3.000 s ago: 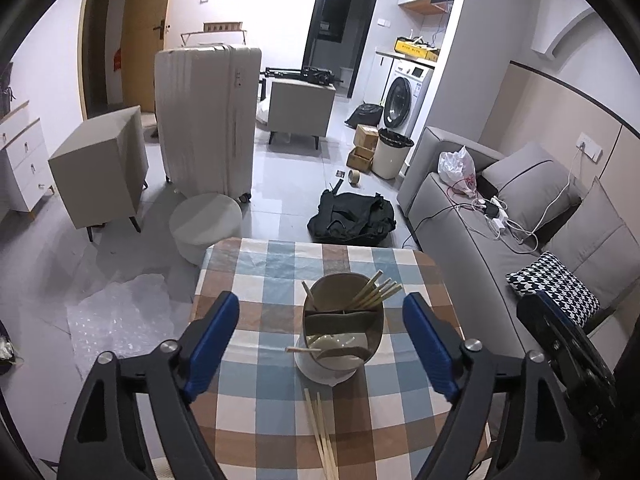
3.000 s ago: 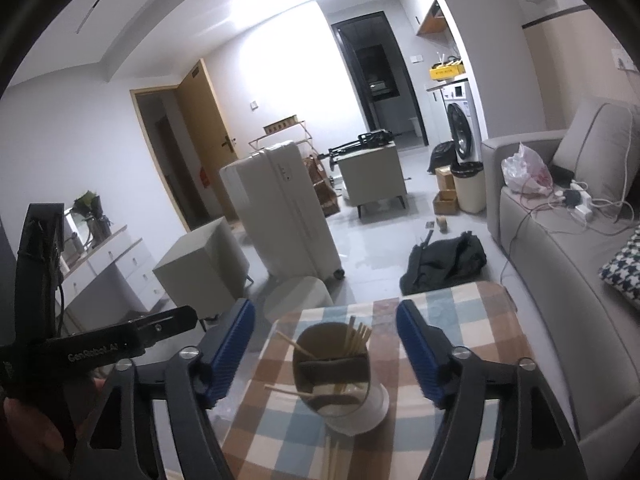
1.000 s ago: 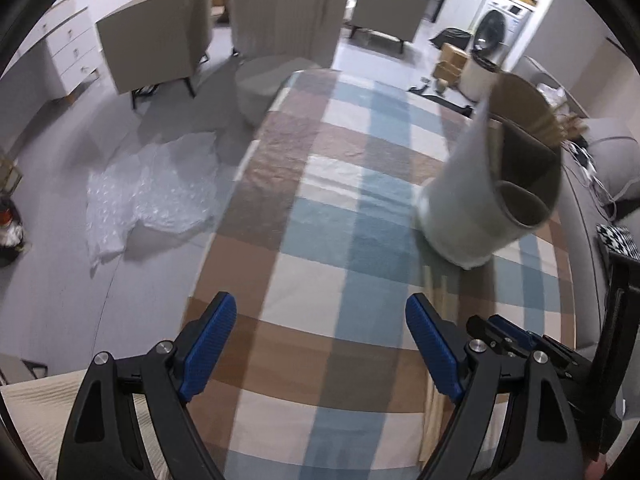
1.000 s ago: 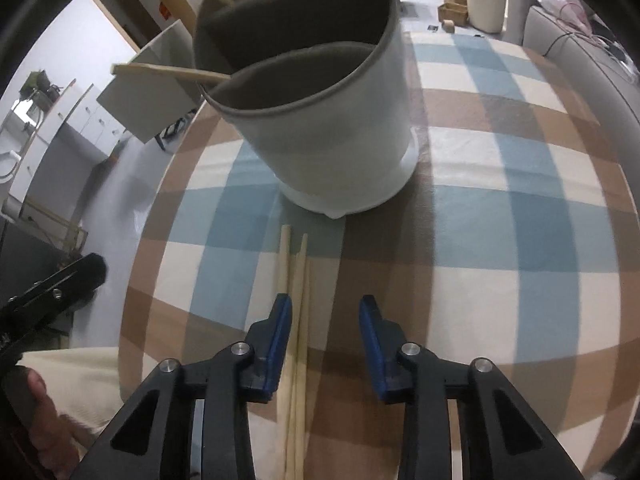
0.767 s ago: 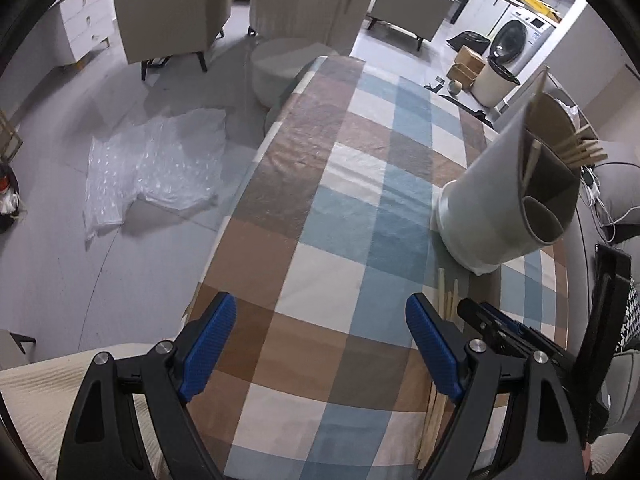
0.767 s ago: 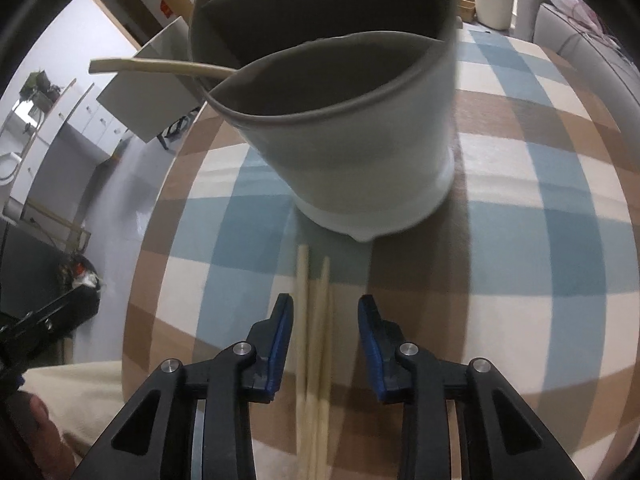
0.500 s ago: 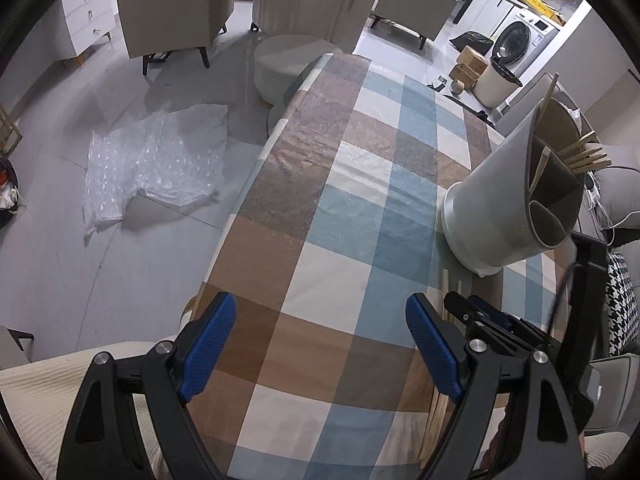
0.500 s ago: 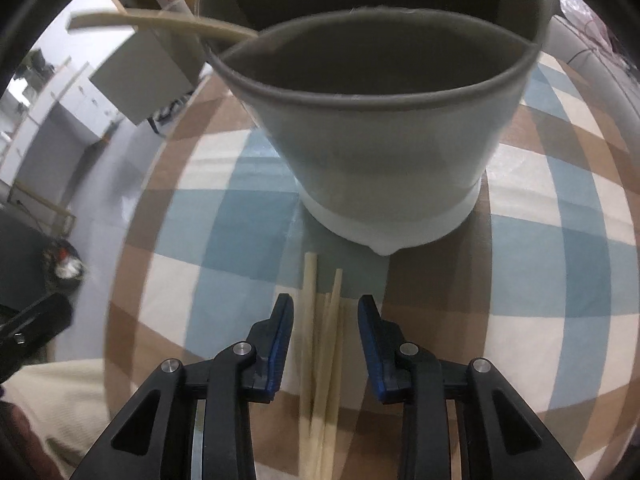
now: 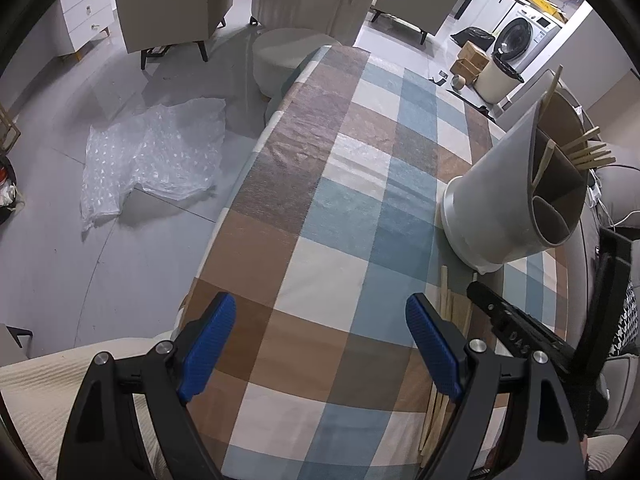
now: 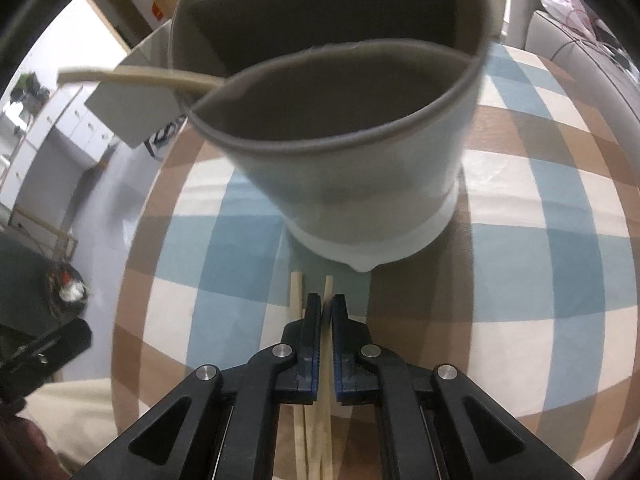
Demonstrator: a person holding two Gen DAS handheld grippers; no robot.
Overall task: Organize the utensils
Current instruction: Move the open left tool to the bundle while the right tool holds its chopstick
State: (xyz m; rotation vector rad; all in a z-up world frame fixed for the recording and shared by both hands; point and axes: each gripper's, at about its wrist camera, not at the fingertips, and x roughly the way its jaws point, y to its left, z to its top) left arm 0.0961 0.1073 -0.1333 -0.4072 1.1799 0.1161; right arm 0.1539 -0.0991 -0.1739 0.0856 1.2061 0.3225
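A grey-white utensil holder [image 10: 360, 168] with inner dividers stands on the checked tablecloth [image 10: 520, 240], with several chopsticks in its far compartments. Loose wooden chopsticks [image 10: 296, 292] lie on the cloth just in front of its base. My right gripper [image 10: 326, 308] points down at them, its jaws closing tight, and the pads press on one chopstick [image 10: 329, 285]. In the left wrist view the holder [image 9: 500, 200] is at the right with the loose chopsticks [image 9: 444, 292] below it. My left gripper [image 9: 320, 320] hangs open over bare cloth, holding nothing.
The table's left edge [image 9: 240, 184] drops to the floor, where bubble wrap [image 9: 152, 152] lies. A round stool [image 9: 288, 56] and an armchair [image 9: 172, 4] stand beyond. A sofa [image 9: 616, 188] runs along the table's right side. A bin [image 9: 500, 80] is at the back.
My right gripper's jaws, narrowly apart around the loose chopsticks before, have shut on one chopstick. The holder looms slightly larger in the right view. The left gripper has hardly moved.
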